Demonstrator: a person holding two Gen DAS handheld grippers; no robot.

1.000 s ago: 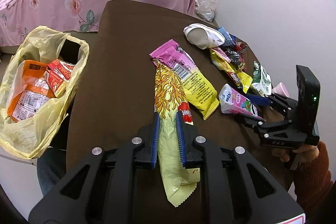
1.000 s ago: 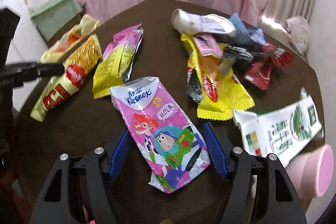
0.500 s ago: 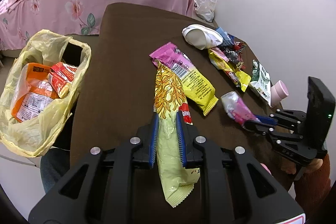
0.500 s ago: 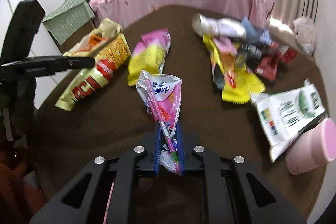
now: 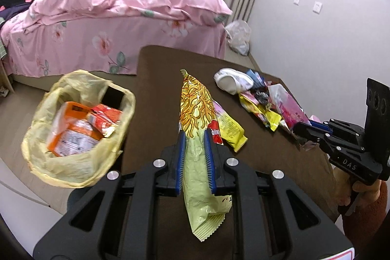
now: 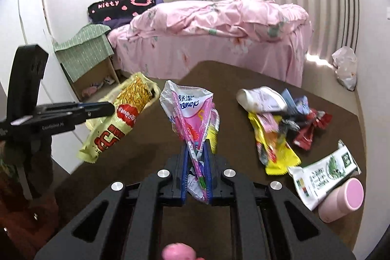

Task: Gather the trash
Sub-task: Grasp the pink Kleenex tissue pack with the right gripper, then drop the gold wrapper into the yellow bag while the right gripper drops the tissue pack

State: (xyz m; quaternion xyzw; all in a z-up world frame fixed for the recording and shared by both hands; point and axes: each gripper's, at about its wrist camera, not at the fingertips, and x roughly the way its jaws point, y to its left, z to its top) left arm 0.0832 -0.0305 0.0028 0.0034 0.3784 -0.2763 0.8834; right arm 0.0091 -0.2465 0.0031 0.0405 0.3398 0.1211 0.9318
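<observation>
Beside my brown table (image 5: 156,99), only the left view shows the yellow bag-lined bin (image 5: 80,128); left gripper (image 5: 195,150) jaws clamp a crinkled yellow-green noodle wrapper (image 5: 195,109), right gripper (image 6: 196,167) jaws, just closed, pinch a crumpled pink tissue pack (image 6: 187,111).

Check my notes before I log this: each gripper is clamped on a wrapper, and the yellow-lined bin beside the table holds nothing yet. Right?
Not quite. The left gripper grips the noodle packet and the right gripper the pink tissue pack, but the yellow-lined bin already holds orange and red packets, as the left wrist view shows.
</observation>
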